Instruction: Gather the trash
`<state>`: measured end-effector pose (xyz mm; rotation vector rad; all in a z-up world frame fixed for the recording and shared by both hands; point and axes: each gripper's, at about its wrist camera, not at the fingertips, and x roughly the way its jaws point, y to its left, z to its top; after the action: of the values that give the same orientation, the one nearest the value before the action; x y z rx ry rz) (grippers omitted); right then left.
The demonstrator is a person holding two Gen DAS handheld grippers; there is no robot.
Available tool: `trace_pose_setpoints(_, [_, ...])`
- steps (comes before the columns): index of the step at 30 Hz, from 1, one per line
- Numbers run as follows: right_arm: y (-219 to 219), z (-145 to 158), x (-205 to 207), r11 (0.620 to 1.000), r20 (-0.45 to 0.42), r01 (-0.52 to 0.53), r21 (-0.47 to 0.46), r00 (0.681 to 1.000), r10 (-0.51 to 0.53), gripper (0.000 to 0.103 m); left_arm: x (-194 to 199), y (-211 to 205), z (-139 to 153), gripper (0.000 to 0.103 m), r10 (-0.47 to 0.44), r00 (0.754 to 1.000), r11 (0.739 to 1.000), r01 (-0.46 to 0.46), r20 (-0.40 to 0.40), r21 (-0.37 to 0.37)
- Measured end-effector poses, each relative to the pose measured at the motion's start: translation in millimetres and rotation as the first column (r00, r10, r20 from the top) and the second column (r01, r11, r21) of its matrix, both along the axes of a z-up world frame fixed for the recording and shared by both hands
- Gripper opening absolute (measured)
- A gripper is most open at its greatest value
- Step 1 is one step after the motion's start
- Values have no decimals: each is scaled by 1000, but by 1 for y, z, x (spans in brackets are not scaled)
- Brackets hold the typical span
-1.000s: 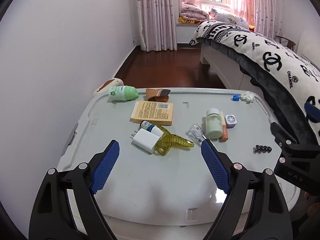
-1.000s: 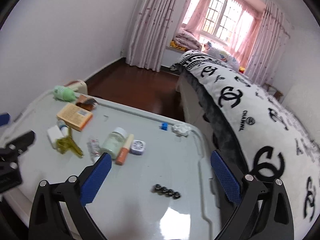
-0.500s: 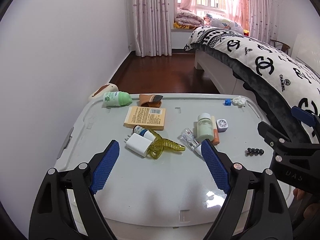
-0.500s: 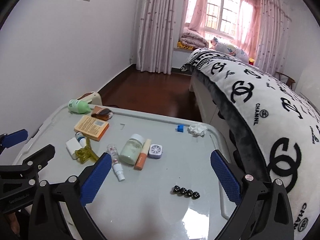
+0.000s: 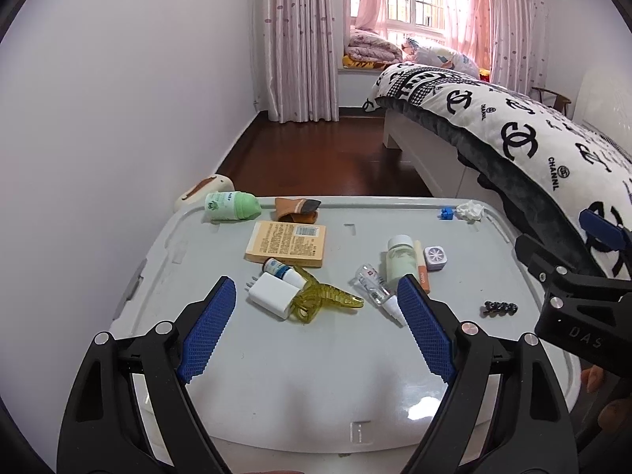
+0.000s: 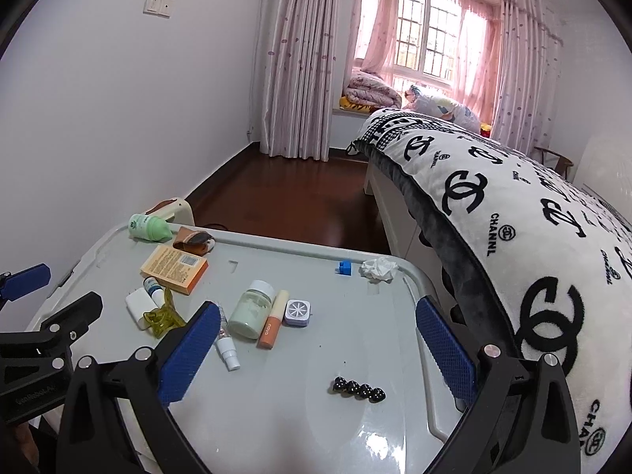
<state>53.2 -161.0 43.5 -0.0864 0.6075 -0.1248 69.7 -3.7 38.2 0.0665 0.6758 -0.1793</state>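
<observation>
Ahead of the left tongs (image 5: 316, 300) lies a pale green jar (image 5: 401, 262), contents unclear. Both tongs gape wide, holding nothing; the crumpled tissue (image 6: 378, 268) lies on the counter (image 6: 316, 414) far beyond the right tongs (image 6: 316, 328).

One crumpled tissue (image 6: 378, 268), one orange box (image 6: 174, 269), one blue block (image 6: 344, 268), three bottles (image 6: 251, 309).
</observation>
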Motion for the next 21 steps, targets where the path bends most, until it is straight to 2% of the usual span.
trace_pose_setpoints(3, [0,2,-2,1000,18,0,3,1000,0,98,0,2,0,82,0,1000,1000,-1,-5,-22])
trace_pose_setpoints(21, [4,4,-4,1000,38,-12,-18,999,12,98,-2,1,2,82,43,999,998,-44,30,34])
